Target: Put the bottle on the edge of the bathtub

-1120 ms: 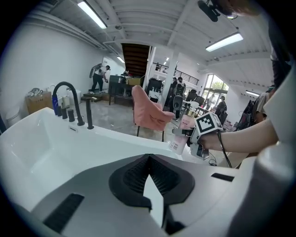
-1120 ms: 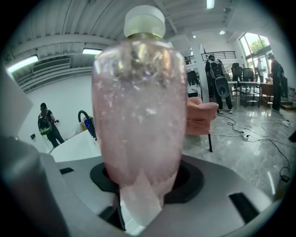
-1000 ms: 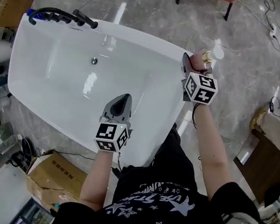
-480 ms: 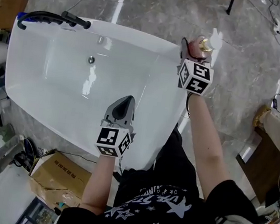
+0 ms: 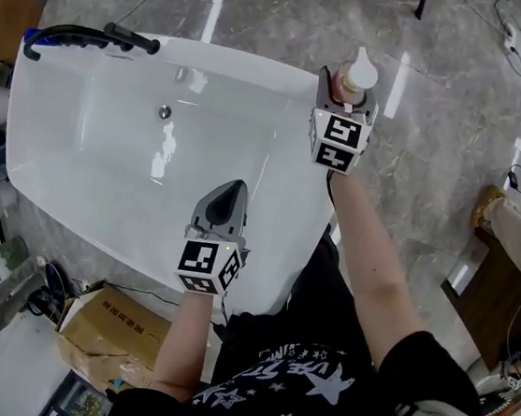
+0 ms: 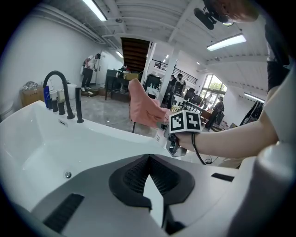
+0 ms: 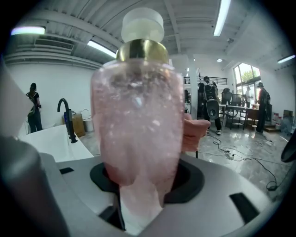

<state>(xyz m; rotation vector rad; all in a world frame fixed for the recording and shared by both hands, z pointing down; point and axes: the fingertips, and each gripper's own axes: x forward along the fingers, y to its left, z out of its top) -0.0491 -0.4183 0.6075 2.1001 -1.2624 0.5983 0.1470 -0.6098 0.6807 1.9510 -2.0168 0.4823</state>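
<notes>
Bottle [image 7: 138,111] between right gripper [image 5: 343,92] jaws, gripped

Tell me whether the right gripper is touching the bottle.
Touching. In the right gripper view, the pink bottle sits clamped between the jaws of the right gripper, with no gap.

Bright, even indoor light; fisheye bending in both gripper views

White glare from ceiling strip lights [image 6: 226,42] sits in the bathtub [image 5: 259,68] basin and streaks the polished floor [image 5: 440,130]; shadows are soft. Both gripper views curve and darken toward their corners. The bottle [image 7: 138,120] fills the right gripper view, close and out of focus.
</notes>
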